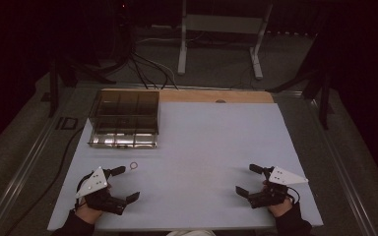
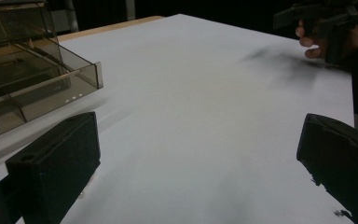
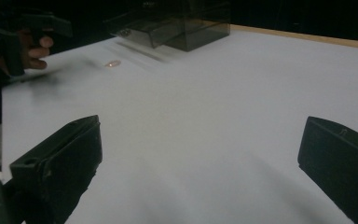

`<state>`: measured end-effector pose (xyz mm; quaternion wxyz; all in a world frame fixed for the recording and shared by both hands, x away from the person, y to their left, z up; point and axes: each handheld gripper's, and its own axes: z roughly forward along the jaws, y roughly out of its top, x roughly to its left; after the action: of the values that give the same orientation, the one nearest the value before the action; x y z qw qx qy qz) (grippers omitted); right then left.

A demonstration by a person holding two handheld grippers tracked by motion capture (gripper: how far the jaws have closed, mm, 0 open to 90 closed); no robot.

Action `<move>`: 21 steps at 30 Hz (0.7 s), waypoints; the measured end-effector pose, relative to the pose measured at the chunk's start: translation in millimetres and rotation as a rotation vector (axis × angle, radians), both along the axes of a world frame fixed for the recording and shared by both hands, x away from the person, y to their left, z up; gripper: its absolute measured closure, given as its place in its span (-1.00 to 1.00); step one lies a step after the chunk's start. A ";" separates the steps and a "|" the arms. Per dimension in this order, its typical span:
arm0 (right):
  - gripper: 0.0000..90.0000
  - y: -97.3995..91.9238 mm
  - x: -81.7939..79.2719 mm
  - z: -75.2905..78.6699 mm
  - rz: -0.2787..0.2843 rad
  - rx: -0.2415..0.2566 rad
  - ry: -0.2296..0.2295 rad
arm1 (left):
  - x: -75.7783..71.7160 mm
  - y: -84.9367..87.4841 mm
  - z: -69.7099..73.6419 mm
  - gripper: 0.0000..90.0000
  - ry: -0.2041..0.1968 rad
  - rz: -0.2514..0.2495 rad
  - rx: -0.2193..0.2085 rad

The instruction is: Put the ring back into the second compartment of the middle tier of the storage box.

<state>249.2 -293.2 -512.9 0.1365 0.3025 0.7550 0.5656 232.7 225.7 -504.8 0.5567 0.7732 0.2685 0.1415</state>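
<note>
White table; left gripper and right gripper jaws spread, empty; ring near left.

The table was pale blue-grey and plain, with a light wooden strip along its far edge. At far left, the compartment box was smoky brown and see-through. Near it lay a small pinkish ring. Both the left gripper and right gripper were black with white plates.

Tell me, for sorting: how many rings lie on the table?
1: a ring just beyond the left gripper, before the box. Others may hide inside the box.
</note>
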 end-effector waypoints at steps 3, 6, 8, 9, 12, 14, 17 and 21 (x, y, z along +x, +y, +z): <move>-1.00 0.2 -0.3 -0.2 -0.001 -0.008 -0.002 | 0.2 -1.8 -0.3 -0.98 0.001 0.003 0.018; -1.00 1.0 -0.4 -2.1 0.006 -0.033 -0.005 | 0.8 -2.9 -0.5 -0.98 0.006 0.007 0.026; -1.00 1.1 -0.1 -3.0 0.012 -0.033 0.002 | 1.5 -3.4 -0.7 -0.98 0.009 0.008 0.028; -1.00 0.9 -0.1 -3.3 0.012 -0.030 0.009 | 1.8 -3.6 -0.8 -0.98 0.010 0.009 0.027; -1.00 0.5 -0.1 -4.2 0.013 -0.035 0.023 | 1.9 -3.9 -0.9 -0.98 0.009 0.011 0.033; -1.00 0.9 -0.7 -3.9 0.016 -0.041 0.017 | 1.2 -3.7 -1.0 -0.98 0.008 0.012 0.035; -1.00 1.3 -0.7 -3.0 0.018 -0.041 0.016 | 0.5 -3.1 -1.3 -0.98 0.008 0.006 0.043; -1.00 0.9 -0.6 -2.3 0.018 -0.043 0.012 | 0.4 -4.4 -1.5 -0.98 0.007 -0.006 0.044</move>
<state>248.6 -292.3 -515.2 0.1334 0.2959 0.7703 0.5488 233.1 221.3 -506.3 0.5391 0.7867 0.2649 0.1428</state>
